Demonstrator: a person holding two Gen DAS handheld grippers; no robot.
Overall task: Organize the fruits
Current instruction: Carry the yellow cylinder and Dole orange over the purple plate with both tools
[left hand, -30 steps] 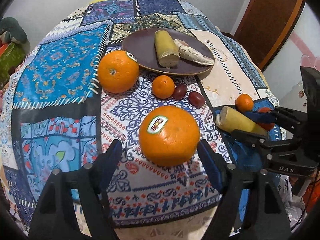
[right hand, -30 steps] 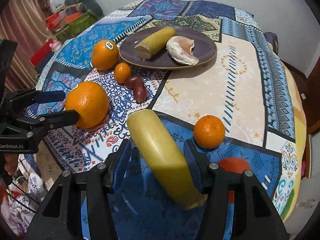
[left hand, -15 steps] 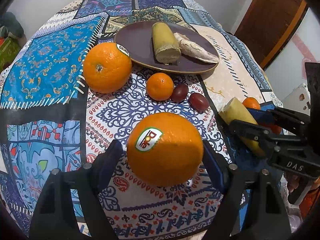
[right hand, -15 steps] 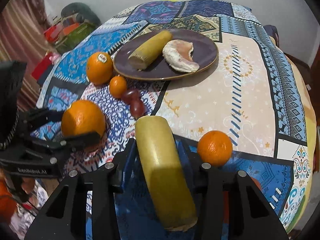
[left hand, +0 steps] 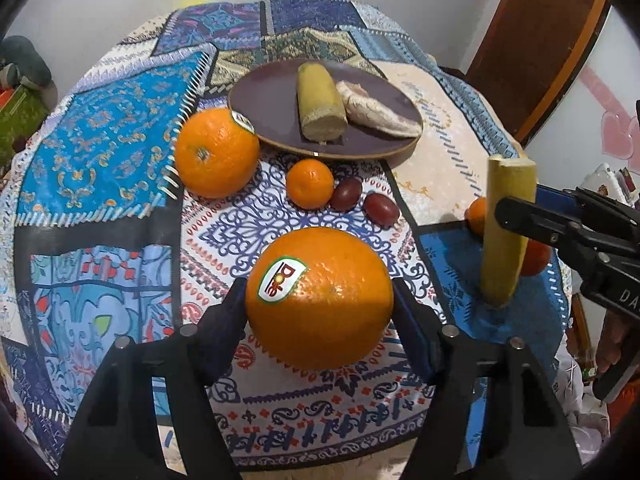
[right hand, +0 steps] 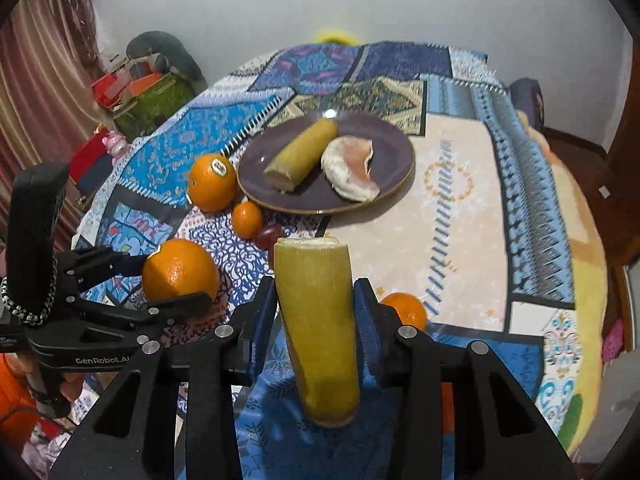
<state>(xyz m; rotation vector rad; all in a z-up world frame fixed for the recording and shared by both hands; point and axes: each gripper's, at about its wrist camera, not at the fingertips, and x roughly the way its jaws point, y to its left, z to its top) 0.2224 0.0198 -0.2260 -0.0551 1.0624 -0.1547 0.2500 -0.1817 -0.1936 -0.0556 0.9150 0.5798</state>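
A big orange with a sticker (left hand: 320, 300) rests on the patterned cloth between the fingers of my left gripper (left hand: 320, 308). The jaws are closing and both pads touch its sides. My right gripper (right hand: 316, 308) is closing too, shut on a yellow-green banana piece (right hand: 316, 320). It holds the piece nearly upright with the cut end on top, and the lower end sits just at the cloth. A dark plate (left hand: 272, 120) farther back holds another banana piece (left hand: 320, 100) and a pale peeled fruit (left hand: 376, 110).
A second big orange (left hand: 216, 152), a small mandarin (left hand: 310, 184) and two dark red fruits (left hand: 346, 194) lie between the plate and my left gripper. Another mandarin (right hand: 404, 312) and a red fruit (left hand: 536, 258) sit behind the right gripper. The table edge is near.
The right fingers closed on the banana piece, which came up from lying flat to nearly upright. The left fingers closed in until they touch the big orange.
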